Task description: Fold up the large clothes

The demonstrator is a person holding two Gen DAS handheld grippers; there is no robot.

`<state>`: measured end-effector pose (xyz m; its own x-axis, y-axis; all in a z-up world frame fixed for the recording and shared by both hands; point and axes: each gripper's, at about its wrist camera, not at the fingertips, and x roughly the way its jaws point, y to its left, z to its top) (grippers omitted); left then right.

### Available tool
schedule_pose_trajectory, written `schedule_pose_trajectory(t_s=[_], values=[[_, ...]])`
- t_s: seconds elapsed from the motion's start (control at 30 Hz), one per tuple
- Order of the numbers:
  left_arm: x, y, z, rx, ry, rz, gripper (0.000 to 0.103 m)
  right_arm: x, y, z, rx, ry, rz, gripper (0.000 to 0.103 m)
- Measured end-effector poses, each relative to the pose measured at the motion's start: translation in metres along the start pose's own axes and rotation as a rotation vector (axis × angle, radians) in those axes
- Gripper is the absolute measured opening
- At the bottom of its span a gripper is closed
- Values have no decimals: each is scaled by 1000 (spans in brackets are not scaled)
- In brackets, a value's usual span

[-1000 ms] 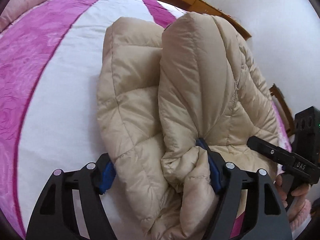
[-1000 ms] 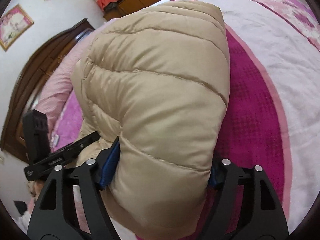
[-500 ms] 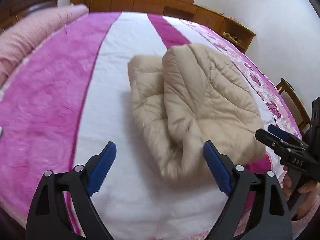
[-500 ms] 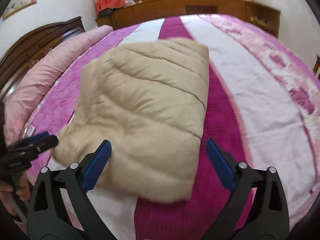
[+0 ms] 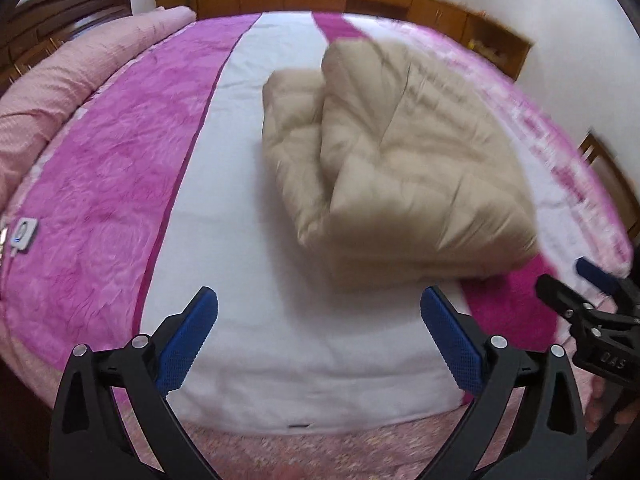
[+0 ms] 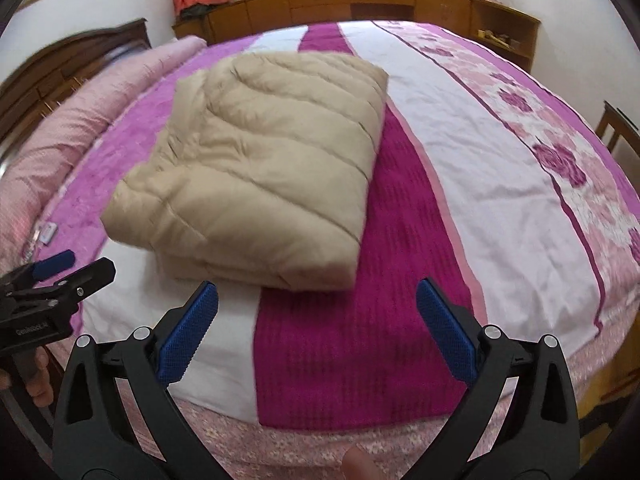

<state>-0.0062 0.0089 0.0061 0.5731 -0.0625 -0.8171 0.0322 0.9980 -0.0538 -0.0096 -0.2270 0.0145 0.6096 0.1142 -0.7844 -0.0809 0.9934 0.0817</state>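
**Desk:** Item one, the garment?

**Me:** One beige quilted down jacket (image 5: 400, 168), folded into a thick bundle, lying on the bed (image 5: 248, 240) with its pink, magenta and white striped cover. In my left wrist view it sits across the white stripe and reaches the magenta stripe on the right. In my right wrist view the same jacket (image 6: 264, 168) lies beyond the fingertips, its near edge over the join of white and dark magenta. The left view is blurred, so I cannot read the seams there.

**Desk:** Item two, the tools?

**Me:** Left gripper (image 5: 320, 332): black frame, blue textured pads (image 5: 188, 344), jaws spread wide, nothing between them, clear of the jacket. Right gripper (image 6: 318, 328): same build, jaws spread wide, holding nothing, apart from the jacket. Each shows at the edge of the other's view: the right gripper at the right rim, the left gripper (image 6: 56, 276) at the left rim.

**Desk:** Item three, surroundings?

**Me:** One long pale pink rolled quilt (image 5: 72, 92) along the left side of the bed. One dark wooden headboard (image 6: 68, 68) behind it. One run of brown wooden cabinets (image 6: 360, 0) under the window at the far wall. One small white controller (image 5: 25, 234) lying on the pink stripe near the left edge. One wooden chair (image 5: 612, 184) at the right, partly cut off.
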Motion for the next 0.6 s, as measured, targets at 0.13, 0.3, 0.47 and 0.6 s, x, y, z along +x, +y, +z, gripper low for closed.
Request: schedule_pose_trajectory(t_s=[0.13, 0.3, 0.47, 0.6], values=[[8, -5, -7, -1, 34, 3, 97, 9, -5, -11, 33, 47, 9, 98], [19, -9, -12, 8, 75, 36, 97, 14, -7, -16, 32, 60, -16, 98], [24, -11, -15, -9, 94, 38, 97, 17, -12, -18, 54, 71, -18, 98], [27, -13, -17, -19, 100, 35, 97, 19, -11, -19, 56, 79, -19, 98]])
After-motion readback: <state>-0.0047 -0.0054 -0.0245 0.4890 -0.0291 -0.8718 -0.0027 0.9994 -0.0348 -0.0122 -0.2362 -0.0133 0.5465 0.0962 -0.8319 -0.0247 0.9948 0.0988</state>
